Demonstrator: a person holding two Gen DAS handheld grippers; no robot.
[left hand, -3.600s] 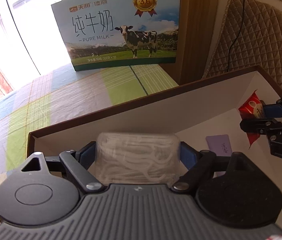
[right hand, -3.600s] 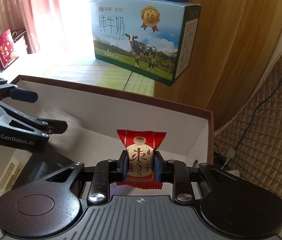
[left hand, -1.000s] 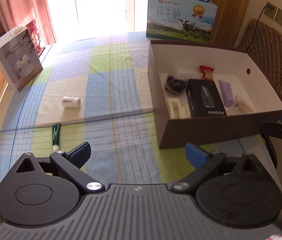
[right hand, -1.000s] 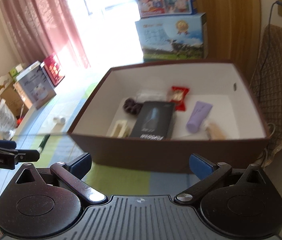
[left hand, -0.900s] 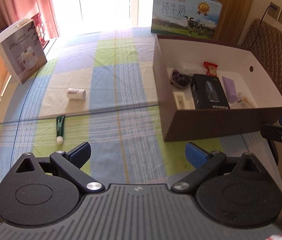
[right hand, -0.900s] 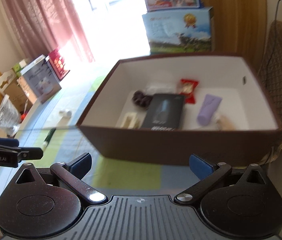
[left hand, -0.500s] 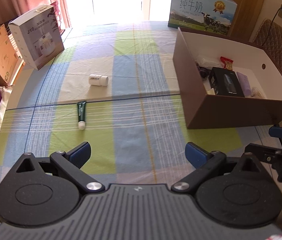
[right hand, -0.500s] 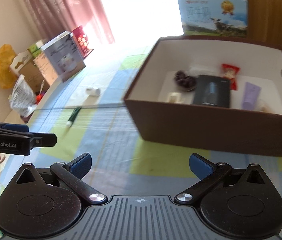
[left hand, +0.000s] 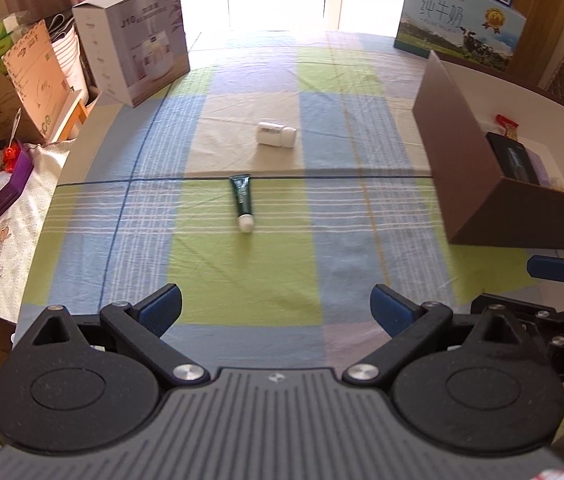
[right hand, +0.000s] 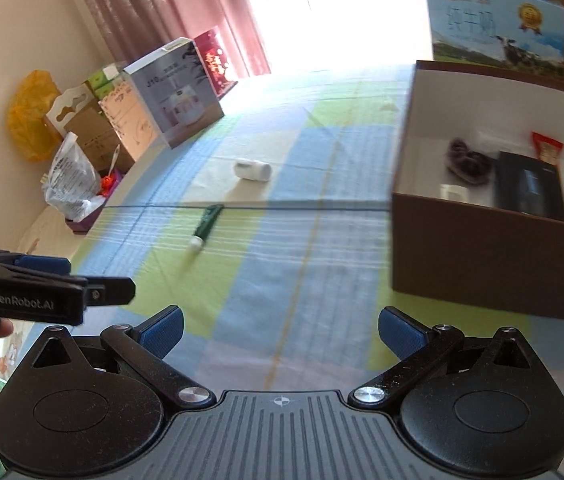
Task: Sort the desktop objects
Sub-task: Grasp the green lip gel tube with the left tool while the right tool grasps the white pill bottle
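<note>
Both jaws gape empty above the checked bench; the round white plastic bottle (left hand: 276, 135) beside the dark green tube (left hand: 243, 200) may roll if nudged.

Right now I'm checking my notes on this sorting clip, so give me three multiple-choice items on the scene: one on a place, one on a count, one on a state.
1. Where does the dark green tube with a white cap lie?
A. inside the brown cardboard box
B. on the checked tablecloth, nearer the camera than the small white bottle
C. on top of the milk carton

2. How many loose items lie on the checked tablecloth outside the brown cardboard box?
A. two
B. four
C. none

3. What state are the left gripper and right gripper in?
A. both shut on objects
B. one open, one shut
C. both open and empty

Answers: 1 B, the tube rests on the cloth in front of the small white bottle. 2 A, only tube and bottle show there. 3 C, each wrist view shows blue pads wide apart with nothing between.
</note>
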